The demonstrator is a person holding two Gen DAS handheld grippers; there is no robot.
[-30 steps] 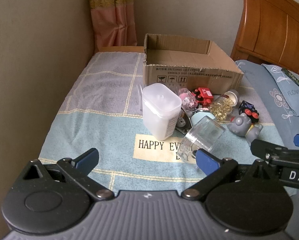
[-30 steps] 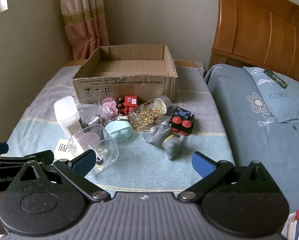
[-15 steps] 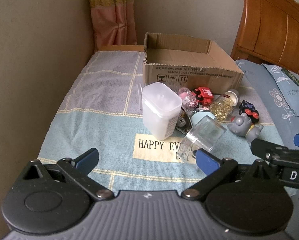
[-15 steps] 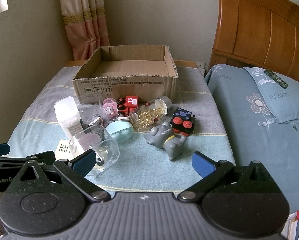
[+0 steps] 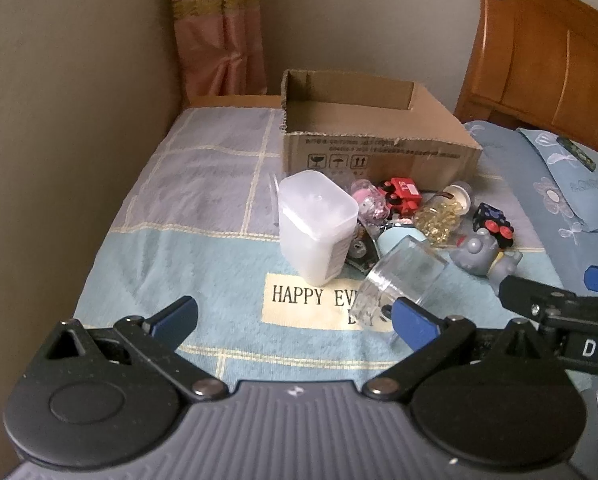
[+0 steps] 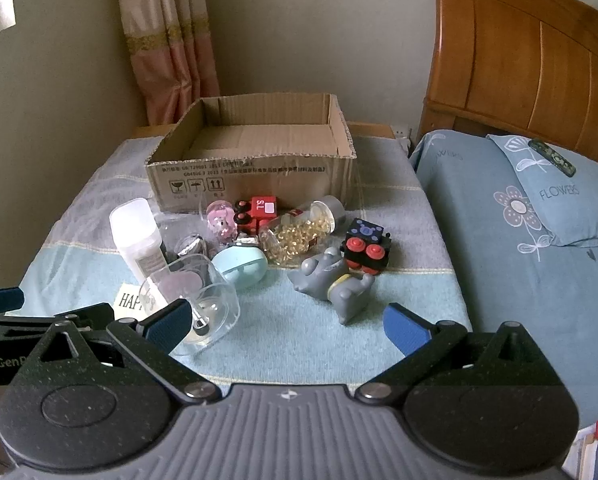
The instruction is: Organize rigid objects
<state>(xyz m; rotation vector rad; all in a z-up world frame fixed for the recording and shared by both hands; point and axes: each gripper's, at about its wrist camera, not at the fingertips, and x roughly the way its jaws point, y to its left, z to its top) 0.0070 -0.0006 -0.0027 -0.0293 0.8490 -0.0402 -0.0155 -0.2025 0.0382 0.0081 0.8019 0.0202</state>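
Both claws gape, holding nothing; the tipped clear jar (image 5: 403, 276) lies just ahead of the left claw (image 5: 291, 316), lower centre, nearer it than the right claw (image 6: 287, 320).

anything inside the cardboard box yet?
The cardboard box shows only bare cardboard floor in the right wrist view. Its front wall hides the nearest strip of floor. All the toys lie outside, in front.
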